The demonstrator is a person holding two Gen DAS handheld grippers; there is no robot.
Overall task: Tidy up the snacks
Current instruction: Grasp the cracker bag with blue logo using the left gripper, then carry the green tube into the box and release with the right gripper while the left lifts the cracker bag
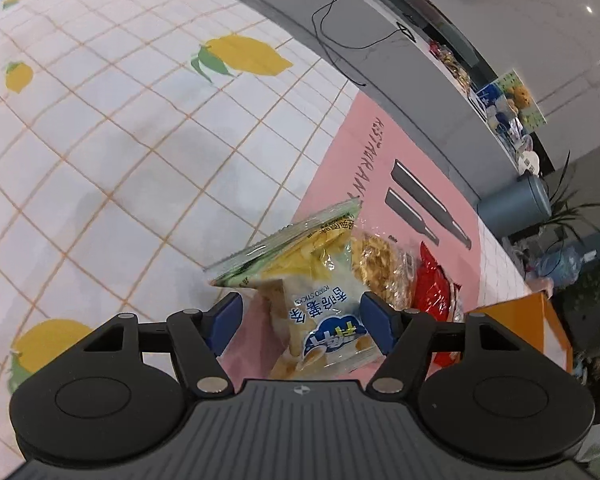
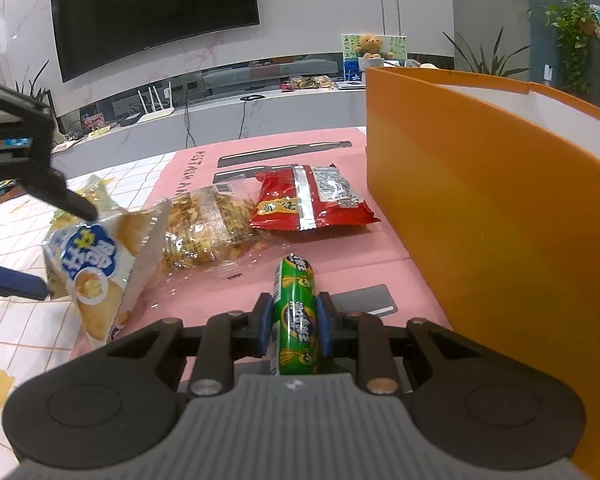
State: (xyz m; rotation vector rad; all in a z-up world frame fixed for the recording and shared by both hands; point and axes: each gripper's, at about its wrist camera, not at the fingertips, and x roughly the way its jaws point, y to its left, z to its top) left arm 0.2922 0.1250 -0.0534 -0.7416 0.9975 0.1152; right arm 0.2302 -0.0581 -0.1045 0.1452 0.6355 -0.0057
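The right gripper (image 2: 293,330) has its fingers pinching a green tube-shaped snack (image 2: 295,316) just above the pink mat (image 2: 340,256), beside the orange box (image 2: 480,208). The left gripper (image 1: 300,322) has its fingers spread wide on either side of a pale potato-sticks bag (image 1: 320,308) at the mat's edge on the lemon-print surface (image 1: 100,140); the right-hand blue pad seems to brush the bag, though I cannot be sure of contact. Next to that bag lie a clear packet of golden snacks (image 2: 204,228) and a red packet (image 2: 312,200).
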